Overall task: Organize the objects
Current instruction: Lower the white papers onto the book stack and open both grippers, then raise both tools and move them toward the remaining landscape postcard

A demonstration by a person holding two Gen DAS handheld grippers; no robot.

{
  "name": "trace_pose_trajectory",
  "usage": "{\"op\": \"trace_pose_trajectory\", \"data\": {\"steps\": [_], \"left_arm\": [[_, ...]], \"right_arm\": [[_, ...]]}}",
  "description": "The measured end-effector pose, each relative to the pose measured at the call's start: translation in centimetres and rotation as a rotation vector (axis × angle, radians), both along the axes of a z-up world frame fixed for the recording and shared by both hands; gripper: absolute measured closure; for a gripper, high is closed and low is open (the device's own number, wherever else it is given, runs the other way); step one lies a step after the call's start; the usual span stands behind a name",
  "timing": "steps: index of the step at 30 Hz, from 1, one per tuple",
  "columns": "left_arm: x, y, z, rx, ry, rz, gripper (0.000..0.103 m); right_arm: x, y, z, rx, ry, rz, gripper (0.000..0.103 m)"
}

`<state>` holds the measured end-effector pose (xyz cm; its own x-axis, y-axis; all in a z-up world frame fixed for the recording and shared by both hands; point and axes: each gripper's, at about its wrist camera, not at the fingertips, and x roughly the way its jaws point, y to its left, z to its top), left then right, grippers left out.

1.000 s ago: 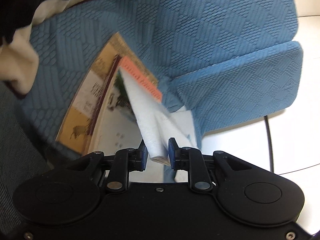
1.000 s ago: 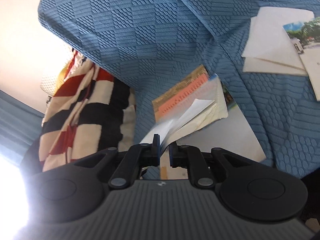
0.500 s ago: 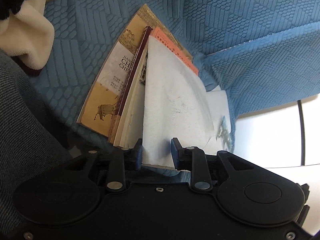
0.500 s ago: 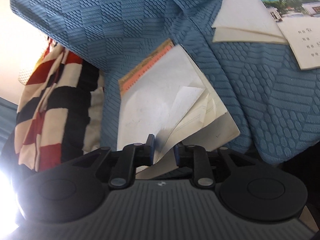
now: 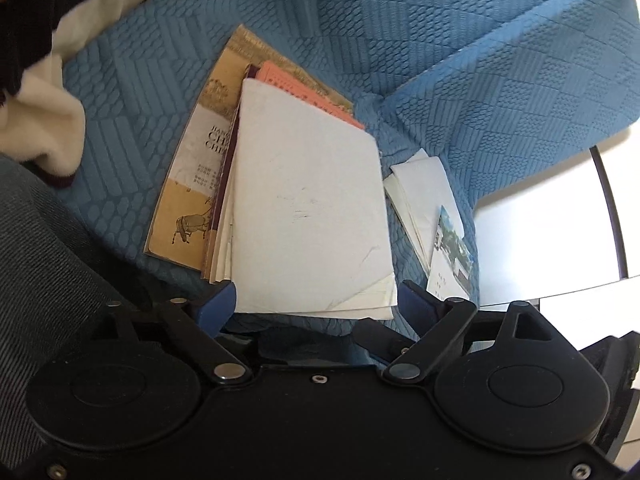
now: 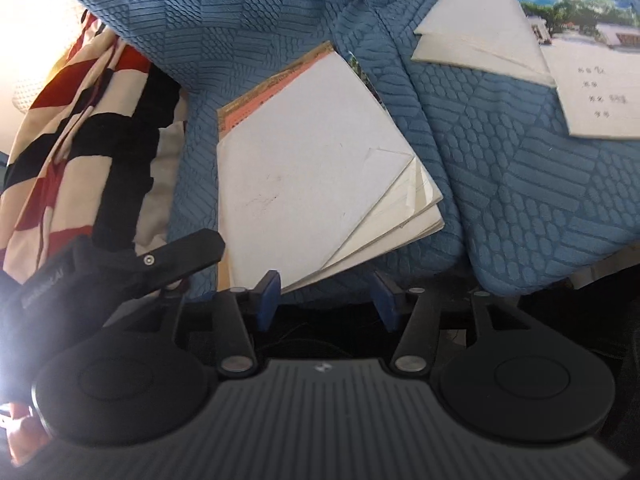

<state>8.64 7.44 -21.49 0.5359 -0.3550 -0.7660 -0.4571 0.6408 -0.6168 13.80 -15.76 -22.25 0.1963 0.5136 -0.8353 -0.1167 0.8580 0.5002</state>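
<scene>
Booklet, white-backed, lying flat on top of a small stack on the blue quilted sofa cover; one near corner dog-eared, loose pages fanned beneath. Under it: an orange-edged notebook, then a tan paperback with an ox drawing. Left gripper: jaws spread wide, grasping nothing, just short of the booklet's near edge. Right gripper: likewise released, blue pads apart, empty. Beside the stack: folded white papers with a photo-topped card resting on them. Striped red, black and cream blanket at the sofa's end.
</scene>
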Motion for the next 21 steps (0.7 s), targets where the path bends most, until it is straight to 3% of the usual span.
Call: {"op": "trace_pose_trajectory", "data": {"steps": [10, 19, 21], "left_arm": [[-0.9, -2.0, 8.0, 0.183, -0.147, -0.060, 0.010], [-0.9, -4.2, 14.2, 0.265, -0.273, -0.113, 0.009], [-1.1, -4.7, 15.4, 0.276, -0.296, -0.120, 0.003]], "right_arm": [[-0.2, -2.0, 7.1, -0.032, -0.192, -0.008, 0.049], [-1.1, -4.1, 14.2, -0.021, -0.392, -0.024, 0.049], [-1.6, -4.6, 15.4, -0.022, -0.428, -0.029, 0.049]]}}
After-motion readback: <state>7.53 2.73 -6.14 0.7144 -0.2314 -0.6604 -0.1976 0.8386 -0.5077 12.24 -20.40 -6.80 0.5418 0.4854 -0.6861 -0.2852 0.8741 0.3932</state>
